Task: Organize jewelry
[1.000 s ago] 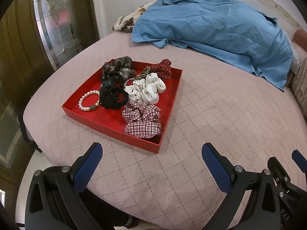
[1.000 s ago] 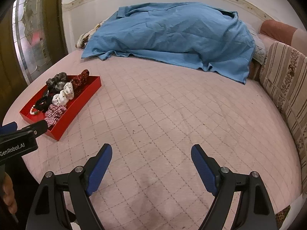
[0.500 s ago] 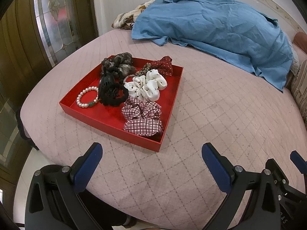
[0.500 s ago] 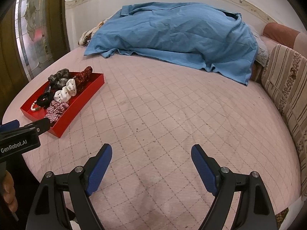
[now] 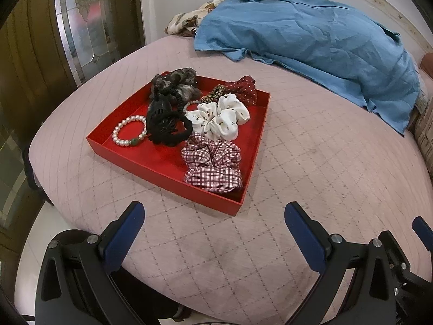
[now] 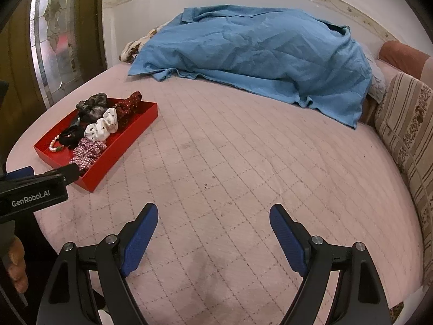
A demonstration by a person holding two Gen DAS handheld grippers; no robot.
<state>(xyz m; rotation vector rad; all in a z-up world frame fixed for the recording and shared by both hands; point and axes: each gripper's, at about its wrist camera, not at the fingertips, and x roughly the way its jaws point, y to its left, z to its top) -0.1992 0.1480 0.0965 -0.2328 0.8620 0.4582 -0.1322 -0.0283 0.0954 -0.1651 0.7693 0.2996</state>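
A red tray (image 5: 162, 166) (image 6: 119, 162) lies on the pink quilted bed. In it are a pearl bracelet (image 5: 127, 132), a black hair claw and black scrunchie (image 5: 165, 124), a white dotted scrunchie (image 5: 219, 119), a red checked scrunchie (image 5: 212, 165), a grey-black scrunchie (image 5: 176, 82) and a dark red dotted one (image 5: 243, 89). My left gripper (image 5: 213, 224) hovers open just short of the tray's near corner, nothing between its blue pads. Further right over bare quilt, my right gripper (image 6: 213, 227) is open and empty too.
A rumpled blue sheet (image 6: 257, 54) covers the far side of the bed. A striped cushion (image 6: 406, 135) lines the right edge. A wooden door with patterned glass (image 5: 81, 21) stands left of the bed. A person's hand (image 6: 16, 265) holds the left gripper's body.
The tray has shifted slightly in both views as the cameras rolled a little. Both grippers stay open and nothing in the tray has moved.
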